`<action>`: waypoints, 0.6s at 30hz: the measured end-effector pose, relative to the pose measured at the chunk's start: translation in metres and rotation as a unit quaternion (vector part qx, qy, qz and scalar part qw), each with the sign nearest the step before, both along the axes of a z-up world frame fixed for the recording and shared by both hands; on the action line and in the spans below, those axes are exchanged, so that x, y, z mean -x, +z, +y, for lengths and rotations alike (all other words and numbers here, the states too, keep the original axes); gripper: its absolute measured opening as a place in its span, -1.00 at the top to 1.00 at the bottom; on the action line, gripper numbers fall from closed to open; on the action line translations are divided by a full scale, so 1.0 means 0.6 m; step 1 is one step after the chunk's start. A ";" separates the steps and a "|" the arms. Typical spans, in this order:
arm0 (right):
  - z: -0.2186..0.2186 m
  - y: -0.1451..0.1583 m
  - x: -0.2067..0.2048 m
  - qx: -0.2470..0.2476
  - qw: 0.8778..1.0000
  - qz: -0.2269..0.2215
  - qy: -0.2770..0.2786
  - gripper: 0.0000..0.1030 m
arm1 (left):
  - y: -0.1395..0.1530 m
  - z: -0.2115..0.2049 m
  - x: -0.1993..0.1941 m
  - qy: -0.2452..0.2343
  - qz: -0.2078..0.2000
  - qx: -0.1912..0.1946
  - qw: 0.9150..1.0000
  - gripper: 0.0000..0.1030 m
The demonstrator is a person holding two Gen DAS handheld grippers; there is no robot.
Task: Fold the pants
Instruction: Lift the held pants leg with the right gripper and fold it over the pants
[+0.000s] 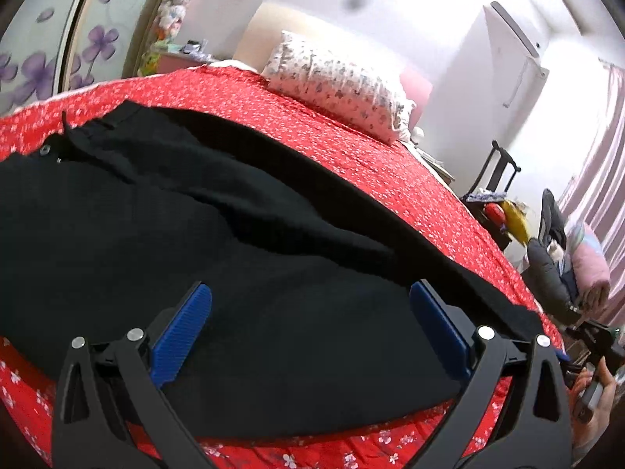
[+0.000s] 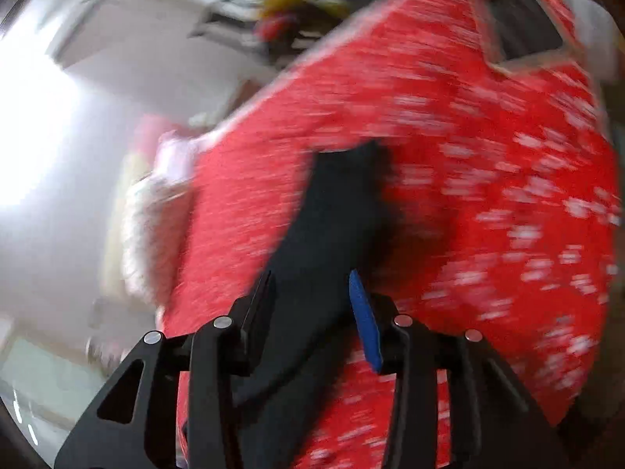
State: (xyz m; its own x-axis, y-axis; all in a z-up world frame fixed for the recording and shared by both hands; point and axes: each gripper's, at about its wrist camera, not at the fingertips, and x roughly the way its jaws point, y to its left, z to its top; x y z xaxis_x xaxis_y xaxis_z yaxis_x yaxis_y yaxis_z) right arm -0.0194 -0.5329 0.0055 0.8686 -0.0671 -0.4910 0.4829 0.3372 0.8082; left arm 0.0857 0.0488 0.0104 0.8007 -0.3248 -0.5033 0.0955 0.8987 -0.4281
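Blue-padded left gripper (image 1: 310, 328) fingers stand wide apart over the black knit pants (image 1: 218, 234) on the red floral bedspread (image 1: 351, 144); right fingers part-open around a leg, so I'd grip before lifting.

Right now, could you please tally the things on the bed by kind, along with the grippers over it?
Black pants: 1
Red floral bedspread: 1
Floral pillow: 1
Pink pillow behind it: 1
Grippers: 2, the left gripper and the right gripper
Total: 6
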 end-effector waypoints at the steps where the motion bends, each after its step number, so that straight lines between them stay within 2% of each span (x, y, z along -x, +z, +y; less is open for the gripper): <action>1: 0.029 0.018 -0.021 0.024 0.998 -0.026 0.047 0.19 | -0.001 0.004 0.000 0.008 -0.003 0.004 1.000 -0.96; 3: 0.084 0.029 -0.067 0.032 0.988 -0.057 0.137 0.19 | 0.000 0.010 0.003 0.025 -0.012 0.009 1.000 -0.96; 5: 0.143 0.009 -0.122 -0.014 0.971 -0.072 0.227 0.19 | 0.000 0.015 0.004 0.036 -0.014 0.011 0.999 -0.96; 7: 0.187 -0.025 -0.162 -0.079 0.956 -0.067 0.274 0.19 | -0.001 0.017 0.001 0.037 -0.010 0.011 0.999 -0.96; 10: 0.229 -0.069 -0.204 -0.154 0.942 -0.041 0.296 0.19 | -0.003 0.017 0.000 0.036 -0.005 0.007 0.999 -0.96; 13: 0.249 -0.081 -0.230 -0.169 0.943 -0.027 0.286 0.19 | -0.002 0.016 0.002 0.034 -0.009 0.003 0.999 -0.96; 18: 0.262 -0.094 -0.236 -0.153 0.959 0.008 0.238 0.20 | -0.003 0.017 0.001 0.032 -0.006 0.001 0.999 -0.96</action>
